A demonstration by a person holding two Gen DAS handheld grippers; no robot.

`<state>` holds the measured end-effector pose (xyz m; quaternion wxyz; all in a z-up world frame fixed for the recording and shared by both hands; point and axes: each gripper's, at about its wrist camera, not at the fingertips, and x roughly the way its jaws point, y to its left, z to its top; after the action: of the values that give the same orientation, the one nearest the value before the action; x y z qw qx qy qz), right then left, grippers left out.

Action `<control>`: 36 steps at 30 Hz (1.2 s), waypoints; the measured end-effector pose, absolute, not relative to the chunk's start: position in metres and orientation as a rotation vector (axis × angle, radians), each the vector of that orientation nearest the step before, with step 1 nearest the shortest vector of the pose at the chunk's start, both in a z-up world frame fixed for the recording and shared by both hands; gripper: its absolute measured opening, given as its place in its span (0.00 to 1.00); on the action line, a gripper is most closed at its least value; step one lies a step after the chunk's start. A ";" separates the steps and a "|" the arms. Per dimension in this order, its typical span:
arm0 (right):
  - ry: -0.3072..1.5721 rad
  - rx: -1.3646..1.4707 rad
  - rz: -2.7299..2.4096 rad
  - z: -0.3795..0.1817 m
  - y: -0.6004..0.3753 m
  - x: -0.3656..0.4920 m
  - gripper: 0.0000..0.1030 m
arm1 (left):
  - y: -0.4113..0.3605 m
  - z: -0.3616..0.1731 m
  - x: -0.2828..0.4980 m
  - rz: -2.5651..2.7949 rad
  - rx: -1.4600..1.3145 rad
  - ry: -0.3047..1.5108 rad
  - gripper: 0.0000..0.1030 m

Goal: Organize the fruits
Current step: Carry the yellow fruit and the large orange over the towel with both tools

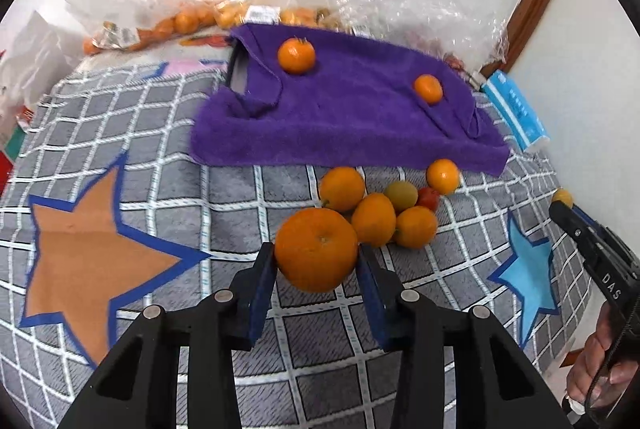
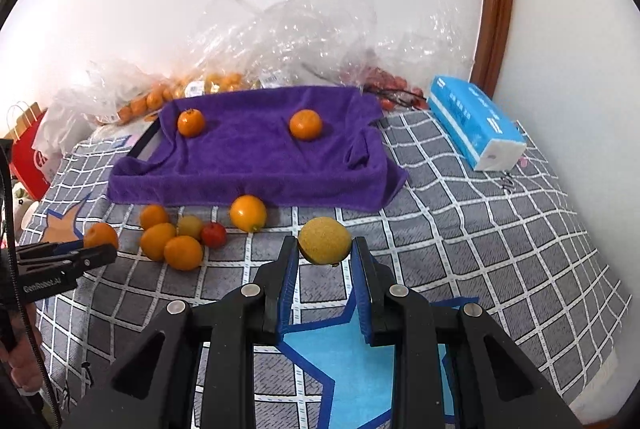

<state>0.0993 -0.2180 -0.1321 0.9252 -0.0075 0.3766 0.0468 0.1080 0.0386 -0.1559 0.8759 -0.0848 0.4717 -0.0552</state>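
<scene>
Fruit count, all placed against the purple towel [image 2: 256, 149]: 2 oranges on it, one toward its left end [image 2: 191, 122], one nearer its right end [image 2: 305, 124]. Both sit apart, neither touching the other.

Loose fruit on the checked mat [image 2: 500, 229] just in front of the towel's near edge: 1 orange [image 2: 248, 213] close to the edge, on its own; left of that a cluster touching each other: 3 orange ones [image 2: 183, 252], 1 yellow-green one [image 2: 190, 227], 1 small red one [image 2: 213, 234]. So 6 still on the mat.

Left gripper [image 1: 316, 261]: jaws clamped on a large orange [image 1: 316, 249], pads pressing both sides, held in front of the towel next to the cluster. Right gripper [image 2: 325, 249]: jaws pinching a yellow-brown rough-skinned fruit [image 2: 325, 240], held in front of the towel's right half.

Total in play: 10 fruits; 2 on towel, 6 on mat, 2 gripped.

Behind the towel, against the wall: clear plastic bags [image 2: 280, 41] with more orange and red fruit, count not readable. 1 blue tissue pack [image 2: 476, 121] right of the towel. 1 red paper bag [image 2: 28, 153] far left of it.
</scene>
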 end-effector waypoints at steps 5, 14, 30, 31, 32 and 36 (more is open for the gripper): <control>0.745 -0.025 0.111 -0.123 -0.216 0.096 0.26 | 0.043 -0.133 0.100 -0.095 -0.184 0.921 0.37; 0.697 -0.044 0.116 -0.106 -0.216 0.095 0.26 | 0.047 -0.112 0.098 -0.091 -0.198 0.864 0.37; 0.667 -0.035 0.120 -0.093 -0.210 0.107 0.26 | 0.057 -0.095 0.098 -0.075 -0.186 0.839 0.37; 0.664 -0.038 0.119 -0.092 -0.209 0.109 0.26 | 0.058 -0.094 0.099 -0.075 -0.187 0.838 0.37; 0.660 -0.040 0.119 -0.091 -0.208 0.111 0.26 | 0.058 -0.092 0.100 -0.075 -0.187 0.836 0.37; 0.653 -0.049 0.122 -0.087 -0.204 0.118 0.26 | 0.060 -0.089 0.105 -0.074 -0.181 0.834 0.37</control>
<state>0.1176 -0.2044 -0.0874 0.9451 -0.0239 0.3203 0.0597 0.1049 0.0598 -0.0885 0.9098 -0.0876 0.4042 -0.0357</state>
